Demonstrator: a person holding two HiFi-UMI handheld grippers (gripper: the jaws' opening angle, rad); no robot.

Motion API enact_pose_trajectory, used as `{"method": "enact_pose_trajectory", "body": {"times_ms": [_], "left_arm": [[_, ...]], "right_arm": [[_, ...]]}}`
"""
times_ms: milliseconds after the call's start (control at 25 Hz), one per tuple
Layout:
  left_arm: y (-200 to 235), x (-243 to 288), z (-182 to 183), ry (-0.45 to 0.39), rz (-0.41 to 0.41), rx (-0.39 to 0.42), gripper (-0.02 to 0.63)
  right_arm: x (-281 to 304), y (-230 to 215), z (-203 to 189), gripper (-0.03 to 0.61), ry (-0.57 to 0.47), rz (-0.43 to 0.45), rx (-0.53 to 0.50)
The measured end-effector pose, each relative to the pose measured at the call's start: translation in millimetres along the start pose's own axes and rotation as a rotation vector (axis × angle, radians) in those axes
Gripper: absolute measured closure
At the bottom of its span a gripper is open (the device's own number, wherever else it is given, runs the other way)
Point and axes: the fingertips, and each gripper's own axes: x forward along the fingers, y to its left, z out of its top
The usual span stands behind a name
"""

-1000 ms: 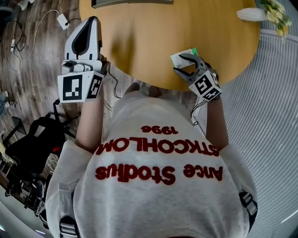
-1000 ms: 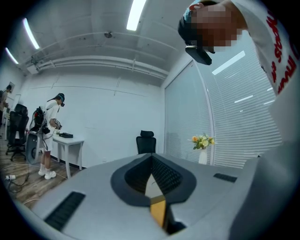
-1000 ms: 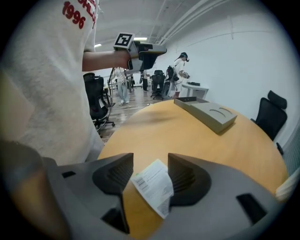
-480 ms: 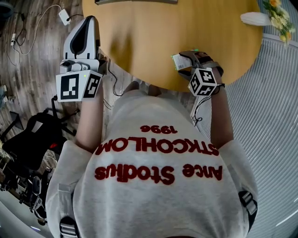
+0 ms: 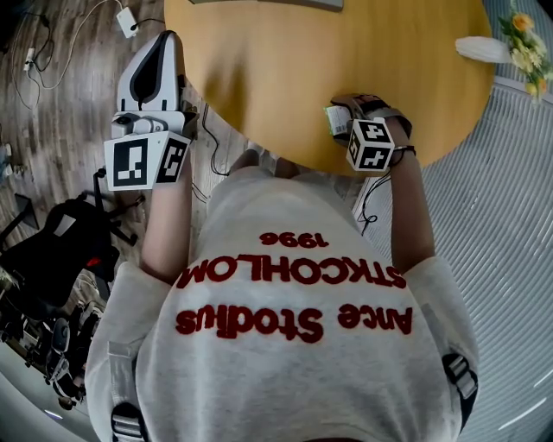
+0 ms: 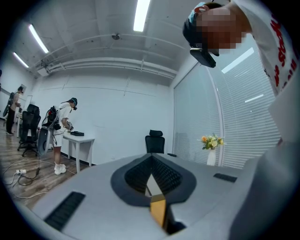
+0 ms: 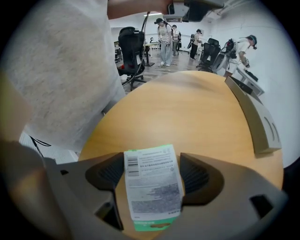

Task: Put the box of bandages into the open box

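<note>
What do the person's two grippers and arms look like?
Both grippers, left and right, are grey shells with dark ribbed fingers, each carrying a white cube of black square markers. Black cables; short grey sleeves. The right fingers have just been opening, bandage box between them.

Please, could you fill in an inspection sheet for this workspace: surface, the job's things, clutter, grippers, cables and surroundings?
Surface: round wooden table.
Job's things: box of bandages lies flat near the table's near edge; grey object at the far edge, cannot tell whether it is the open box.
Clutter: vase of flowers at the table's rim.
Grippers: right gripper points down over the box, its jaws have just been opening, box between them, unclamped; left gripper shut, empty, beside the table.
Cables: black cable hangs by the table edge; white adapter with cord on the floor.
Surroundings: office chair and people behind.
</note>
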Motion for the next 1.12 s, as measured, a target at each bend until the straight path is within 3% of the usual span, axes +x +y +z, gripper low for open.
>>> {"method": "enact_pose_trajectory", "body": {"times_ms": [240,560,840,1120], "left_arm": [[0,-4,1,0.000,-0.008,0.019,0.607],[-10,2,11,-0.027,-0.038,0.025,0.607],[-22,3,24,-0.068,-0.072,0.026,0.607],[-37,2,43,-0.105,-0.111,0.043,0.607]], "right_arm": [[0,-6,11,0.218,-0.067,0.000,0.117],[-27,-49,20,0.219,-0.323,-0.169,0.509],[-69,-90,18,0.225,-0.519,-0.391,0.766],[-139,-116,29,0.244,-0.735,-0.634,0.837]]}}
